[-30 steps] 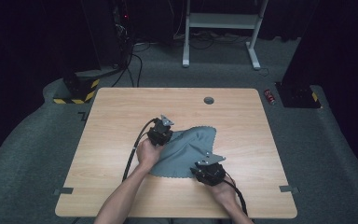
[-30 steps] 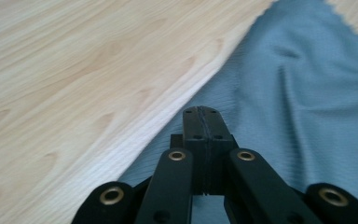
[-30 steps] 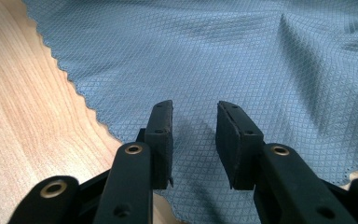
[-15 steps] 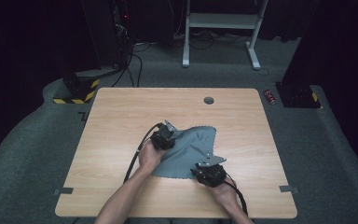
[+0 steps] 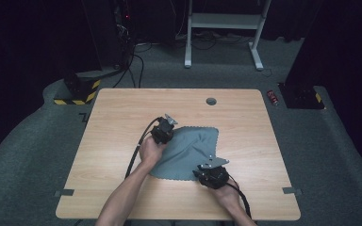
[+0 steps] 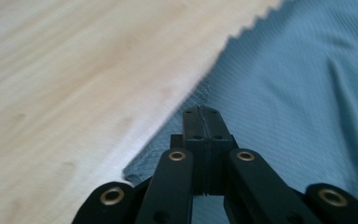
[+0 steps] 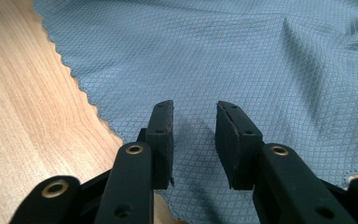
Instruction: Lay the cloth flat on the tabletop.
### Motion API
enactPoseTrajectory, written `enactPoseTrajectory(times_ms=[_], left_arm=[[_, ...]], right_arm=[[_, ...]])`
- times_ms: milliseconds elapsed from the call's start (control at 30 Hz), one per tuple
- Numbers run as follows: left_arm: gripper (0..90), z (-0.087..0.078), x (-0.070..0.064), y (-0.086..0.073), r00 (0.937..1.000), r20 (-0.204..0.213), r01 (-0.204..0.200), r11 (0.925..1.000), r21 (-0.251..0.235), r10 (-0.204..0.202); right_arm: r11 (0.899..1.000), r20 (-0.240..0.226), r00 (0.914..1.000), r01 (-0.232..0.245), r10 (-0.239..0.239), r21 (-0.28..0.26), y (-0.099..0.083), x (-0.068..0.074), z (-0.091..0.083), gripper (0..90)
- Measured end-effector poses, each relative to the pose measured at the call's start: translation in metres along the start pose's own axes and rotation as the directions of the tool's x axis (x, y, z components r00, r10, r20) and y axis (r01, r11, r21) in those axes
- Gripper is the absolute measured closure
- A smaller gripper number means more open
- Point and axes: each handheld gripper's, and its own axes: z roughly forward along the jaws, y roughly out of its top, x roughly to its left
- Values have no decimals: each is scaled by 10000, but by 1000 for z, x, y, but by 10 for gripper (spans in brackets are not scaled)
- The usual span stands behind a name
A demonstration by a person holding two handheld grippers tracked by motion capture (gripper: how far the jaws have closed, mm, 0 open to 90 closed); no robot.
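Left gripper [image 6: 202,116] first: jaws pressed flat together, no gap between the black pads, clamped on the blue-grey cloth [image 6: 303,93] right at its zigzag-cut edge, a small fold of fabric bunched just under the tips. Pale wood of the table [image 6: 65,84] running off to the left of that edge. Over to the right gripper [image 7: 193,123]: jaws standing apart, a clear gap between the pads, nothing pinched, tips hovering low over the cloth [image 7: 214,46] near its scalloped border, with the diamond weave showing plainly between them; whether the tips touch the fabric, hard to say. Out to the high view: left gripper [image 5: 163,131] at the cloth's far-left corner, cable looping back along the forearm, left hand [image 5: 151,151] wrapped round the handle. Right gripper [image 5: 212,175] at the near-right edge of the cloth [image 5: 186,150], grey plate on top, right hand [image 5: 227,192] behind it. Cloth lying roughly mid-table, slightly toward the near side, rumpled with soft ridges, one corner reaching toward the far right. Beyond it, a round grommet [image 5: 211,100] near the far edge of the table [image 5: 122,113], well apart from everything.
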Motion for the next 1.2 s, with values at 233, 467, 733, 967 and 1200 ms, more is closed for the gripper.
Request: enactPoseTrajectory(times_ms=[233, 467, 733, 967, 1200], left_arm=[[889, 14, 28, 10, 9942, -554, 930, 9956, 76, -924], [581, -9, 36, -3, 9842, -640, 1614, 9849, -629, -1654], [538, -51, 1, -52, 9943, 657, 893, 9930, -770, -844], [552, -74, -36, -101, 9906, 1334, 360, 9980, -510, -289], [620, -81, -49, -121, 9861, 1640, 327, 9985, -435, -252]], right_arm=[[9996, -24, 9998, 207, -207, 208, 0, 2, -4, 688], [9999, 260, 9996, -99, 96, 114, -5, -7, -17, 694], [9966, 626, 9946, -819, 825, -115, -16, -21, -41, 710], [9972, 549, 9958, -745, 738, 107, -28, -12, -40, 712], [9984, 580, 9975, -419, 396, 389, -32, -11, -41, 792]])
